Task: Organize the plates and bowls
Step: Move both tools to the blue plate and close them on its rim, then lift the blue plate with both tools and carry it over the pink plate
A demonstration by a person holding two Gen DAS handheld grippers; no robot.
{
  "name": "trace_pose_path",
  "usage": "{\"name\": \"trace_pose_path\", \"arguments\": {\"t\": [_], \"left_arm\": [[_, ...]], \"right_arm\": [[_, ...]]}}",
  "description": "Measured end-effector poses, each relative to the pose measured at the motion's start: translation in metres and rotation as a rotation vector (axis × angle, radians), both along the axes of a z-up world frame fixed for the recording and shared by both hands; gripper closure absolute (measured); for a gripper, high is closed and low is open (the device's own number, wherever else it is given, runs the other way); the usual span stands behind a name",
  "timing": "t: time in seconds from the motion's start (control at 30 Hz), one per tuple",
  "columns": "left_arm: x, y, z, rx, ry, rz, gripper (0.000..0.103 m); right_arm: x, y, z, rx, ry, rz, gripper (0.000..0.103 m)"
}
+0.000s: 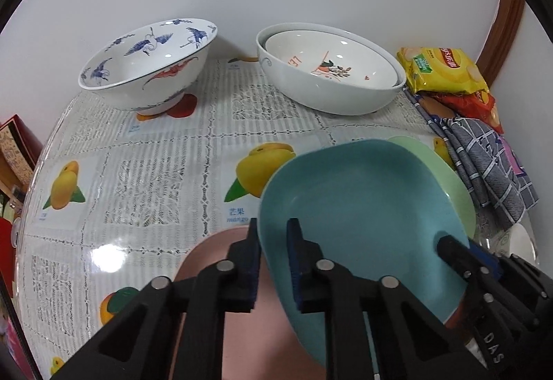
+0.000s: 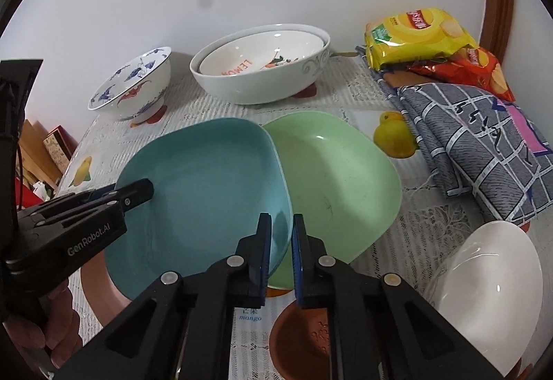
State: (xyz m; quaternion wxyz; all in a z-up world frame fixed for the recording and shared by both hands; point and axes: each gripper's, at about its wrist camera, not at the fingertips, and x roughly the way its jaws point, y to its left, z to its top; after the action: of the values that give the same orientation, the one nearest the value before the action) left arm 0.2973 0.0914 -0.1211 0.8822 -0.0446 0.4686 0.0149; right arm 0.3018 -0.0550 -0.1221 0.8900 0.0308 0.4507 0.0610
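My left gripper is shut on the near-left rim of a teal square plate, held tilted above the table. My right gripper is shut on the teal plate's right rim, where it overlaps a green square plate lying on the table. The green plate's edge shows behind the teal one in the left wrist view. A pink plate lies under the left gripper. At the back stand a blue-crane bowl and a white bowl with a smaller lemon-print bowl nested inside.
A white bowl sits near right, a brown dish below my right gripper. A grey checked cloth and snack bags lie at the right. The fruit-print tablecloth covers the table; boxes stand beyond its left edge.
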Motion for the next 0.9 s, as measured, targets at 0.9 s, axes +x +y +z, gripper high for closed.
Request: {"name": "trace_pose_path", "arguments": {"t": [0.9], "left_arm": [[-0.085,0.0,0.076,-0.062,-0.089,-0.016,0.094]], "right_arm": [[-0.085,-0.002,0.077,0.032,-0.101,-0.062,0.094]]}}
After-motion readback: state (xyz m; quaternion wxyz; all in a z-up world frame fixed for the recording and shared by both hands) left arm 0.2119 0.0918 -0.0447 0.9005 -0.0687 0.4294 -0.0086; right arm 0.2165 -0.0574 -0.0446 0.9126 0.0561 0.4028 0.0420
